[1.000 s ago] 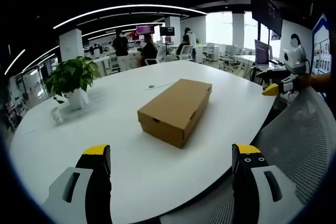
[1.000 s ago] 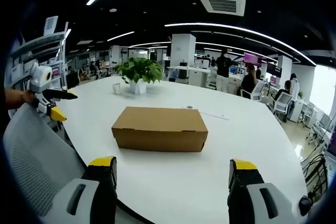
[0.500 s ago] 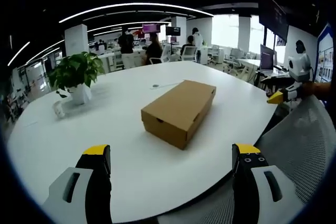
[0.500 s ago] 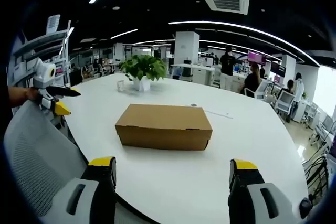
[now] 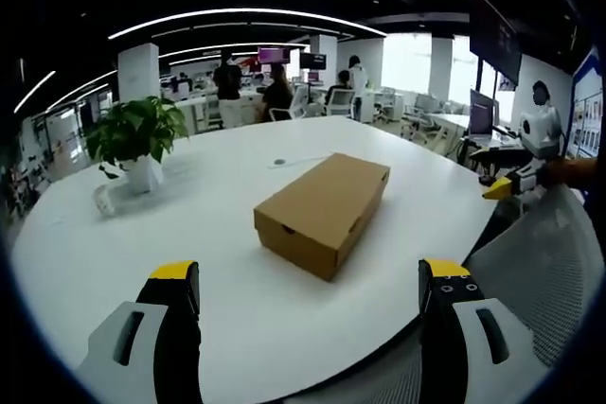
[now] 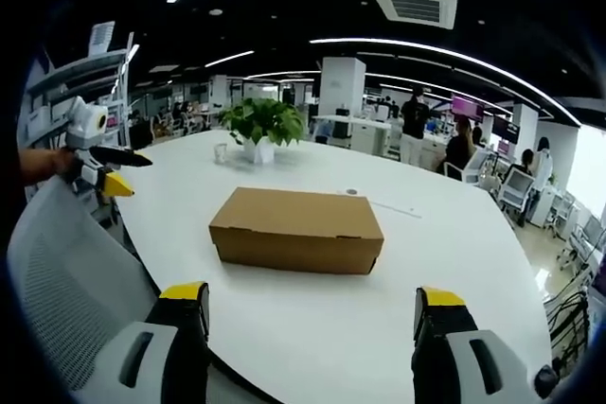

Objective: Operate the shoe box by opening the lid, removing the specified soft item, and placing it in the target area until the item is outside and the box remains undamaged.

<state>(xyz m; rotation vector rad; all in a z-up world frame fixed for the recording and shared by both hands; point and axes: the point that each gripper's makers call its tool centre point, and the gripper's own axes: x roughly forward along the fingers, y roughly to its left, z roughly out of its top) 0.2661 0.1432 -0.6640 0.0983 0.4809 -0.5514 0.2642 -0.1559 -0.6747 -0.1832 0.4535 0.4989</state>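
Facing a plain brown cardboard shoe box [image 5: 323, 214], lid closed, on my smooth white round table [image 5: 218, 262]; left gripper [image 5: 308, 283] and right gripper [image 6: 301, 305] both gape empty.

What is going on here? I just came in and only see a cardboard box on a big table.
A person holds a pair of tongs in each hand, facing a closed brown shoe box lying on a white table. The left tongs and right tongs both stand open, short of the box and touching nothing. The lid is still down, so nothing has been taken out yet. A potted plant stands farther back on the table, and a mesh chair back sits at the near edge.
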